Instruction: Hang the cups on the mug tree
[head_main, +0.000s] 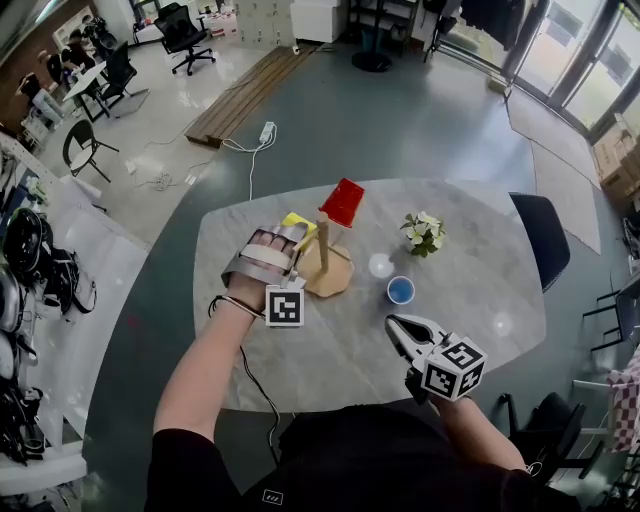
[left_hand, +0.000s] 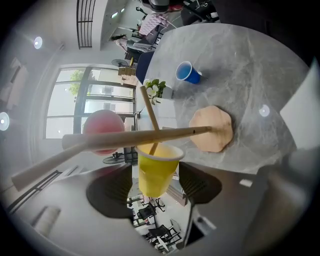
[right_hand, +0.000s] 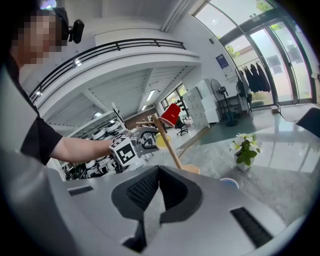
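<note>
A wooden mug tree (head_main: 324, 258) stands mid-table. A red cup (head_main: 343, 203) hangs upside down on its top peg. My left gripper (head_main: 291, 233) reaches the tree from the left with its jaws wide. In the left gripper view a yellow cup (left_hand: 154, 175) sits between the jaws of the left gripper (left_hand: 155, 163), held just under its rim. The cup's mouth faces the trunk and a peg (left_hand: 149, 112) runs into it. A blue cup (head_main: 400, 290) stands upright on the table, right of the tree. My right gripper (head_main: 398, 328) hovers near the front edge, shut and empty.
A small potted white flower (head_main: 424, 234) stands behind the blue cup. The grey marble table (head_main: 480, 270) has rounded corners. A dark chair (head_main: 545, 235) is at its right side. A cable (head_main: 250, 385) trails from my left hand over the front edge.
</note>
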